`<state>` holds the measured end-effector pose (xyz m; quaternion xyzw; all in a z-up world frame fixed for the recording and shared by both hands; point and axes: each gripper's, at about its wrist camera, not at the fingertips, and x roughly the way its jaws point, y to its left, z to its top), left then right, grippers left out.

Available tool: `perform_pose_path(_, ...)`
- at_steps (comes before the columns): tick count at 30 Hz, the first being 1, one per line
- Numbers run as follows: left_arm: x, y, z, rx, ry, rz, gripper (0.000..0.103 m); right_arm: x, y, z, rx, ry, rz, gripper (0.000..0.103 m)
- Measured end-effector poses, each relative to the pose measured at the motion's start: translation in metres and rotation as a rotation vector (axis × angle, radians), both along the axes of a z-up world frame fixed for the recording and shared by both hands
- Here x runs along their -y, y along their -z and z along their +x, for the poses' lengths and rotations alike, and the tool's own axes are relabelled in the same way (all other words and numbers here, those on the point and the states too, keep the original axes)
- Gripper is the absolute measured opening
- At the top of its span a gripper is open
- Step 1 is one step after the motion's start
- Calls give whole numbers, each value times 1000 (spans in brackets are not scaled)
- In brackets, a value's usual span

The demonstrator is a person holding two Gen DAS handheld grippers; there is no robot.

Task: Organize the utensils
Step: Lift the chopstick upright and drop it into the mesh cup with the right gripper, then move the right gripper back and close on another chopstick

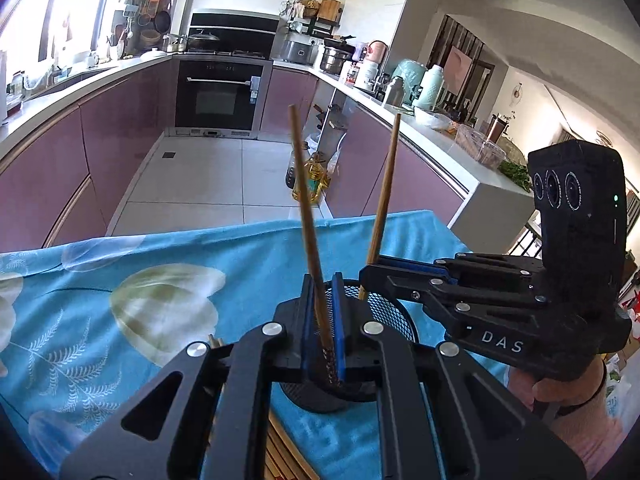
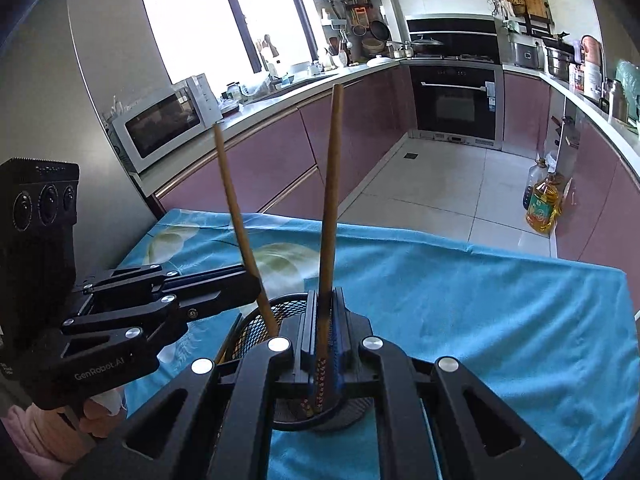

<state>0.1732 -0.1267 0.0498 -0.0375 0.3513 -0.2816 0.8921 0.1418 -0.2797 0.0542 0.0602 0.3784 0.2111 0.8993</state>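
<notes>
A black mesh holder [image 1: 384,316] stands on the blue flowered tablecloth [image 1: 160,280]; it also shows in the right wrist view [image 2: 260,328]. My left gripper [image 1: 322,332] is shut on a wooden chopstick [image 1: 306,200], upright over the holder. My right gripper [image 2: 322,336] is shut on a second chopstick [image 2: 332,184], also upright over the holder. In the left wrist view the right gripper [image 1: 370,276] reaches in from the right with its chopstick [image 1: 386,192]. In the right wrist view the left gripper [image 2: 254,284] reaches in from the left with its chopstick [image 2: 236,208].
More chopsticks [image 1: 280,448] lie on the cloth below my left gripper. The table's far edge [image 1: 280,222] drops to a tiled kitchen floor. Oil bottles [image 2: 542,204] stand on the floor by the purple cabinets. A microwave [image 2: 164,124] sits on the left counter.
</notes>
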Motion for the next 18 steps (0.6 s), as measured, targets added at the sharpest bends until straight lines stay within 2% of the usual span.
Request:
perform_pose_path(3, -1, 1, -2, 8, -6, 4, 10, 1, 0, 0, 10, 11, 11, 9)
perform_pose_path(8, -12, -2, -20, 70, -35, 13, 24, 4, -5, -11, 55, 33, 24, 23)
perform_pose_path(9, -17, -5, -25, 83, -46, 14, 26, 5, -7, -15, 67, 37, 28, 29)
perform_pose_path(14, -46, -12, -57, 171, -103, 30, 50, 2, -19, -52, 154, 2, 57, 37)
perform_pose_path(16, -62, -9, -72, 184, -116, 48, 56, -4, -17, -69, 174, -45, 66, 45)
perform_pose_path(18, -72, -1, -82, 178, -135, 87, 62, -16, -8, -85, 171, -95, 48, 46)
